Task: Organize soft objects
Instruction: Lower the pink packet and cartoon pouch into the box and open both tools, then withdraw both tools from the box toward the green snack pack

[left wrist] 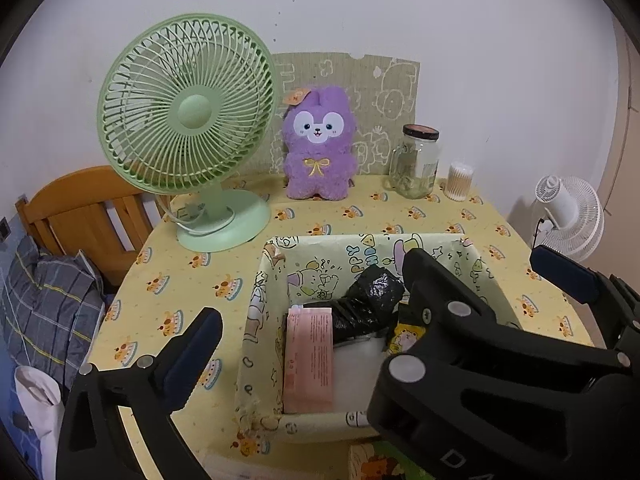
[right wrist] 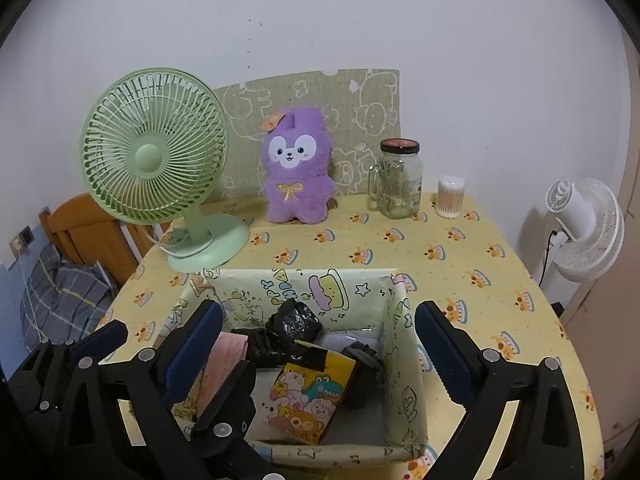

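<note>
Yellow table, bare margin around box rim; both claws wide apart, empty.

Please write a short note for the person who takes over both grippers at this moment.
Left gripper: open, empty, above the box.
Right gripper: open, empty, above the same box.
In the box: pink packet, black bag, cartoon pack.
The purple plush toy stands at the back of the table, between the green fan and the glass jar.
Left, probably: put the toy into the box.
</note>
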Tool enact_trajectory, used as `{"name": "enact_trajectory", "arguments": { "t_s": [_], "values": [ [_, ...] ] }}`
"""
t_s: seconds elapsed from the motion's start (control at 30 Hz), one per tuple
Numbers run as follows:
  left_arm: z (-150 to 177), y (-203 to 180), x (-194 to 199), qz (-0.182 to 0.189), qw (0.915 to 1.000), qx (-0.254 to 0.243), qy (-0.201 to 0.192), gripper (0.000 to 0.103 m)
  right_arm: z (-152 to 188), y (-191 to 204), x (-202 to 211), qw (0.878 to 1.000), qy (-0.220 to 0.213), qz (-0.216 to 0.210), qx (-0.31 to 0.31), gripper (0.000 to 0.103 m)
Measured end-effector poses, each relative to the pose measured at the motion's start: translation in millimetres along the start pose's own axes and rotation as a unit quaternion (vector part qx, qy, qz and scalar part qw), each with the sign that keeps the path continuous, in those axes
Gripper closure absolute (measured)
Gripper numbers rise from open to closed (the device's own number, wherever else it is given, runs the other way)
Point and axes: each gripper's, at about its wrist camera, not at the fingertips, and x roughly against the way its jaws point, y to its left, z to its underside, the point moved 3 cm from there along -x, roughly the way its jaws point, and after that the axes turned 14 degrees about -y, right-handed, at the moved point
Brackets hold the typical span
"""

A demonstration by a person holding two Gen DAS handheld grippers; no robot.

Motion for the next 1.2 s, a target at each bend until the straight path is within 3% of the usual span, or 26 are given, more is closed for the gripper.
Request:
{"name": "enact_trajectory", "arguments": {
  "t_s": [0.73, 1.2],
  "values": [
    [-11, -9, 83, -0.003, 0.9985, -0.005, -0.054, 0.0, -17, 3, 86, 0.999, -0.035, 0.001, 0.001, 0.0],
    [-2, -15, 127, 0.0, 0.9971, -0.01, -0.076, 0.0, -12, 6, 131, 0.999, -0.049, -0.008, 0.007, 0.0]
  ]
}}
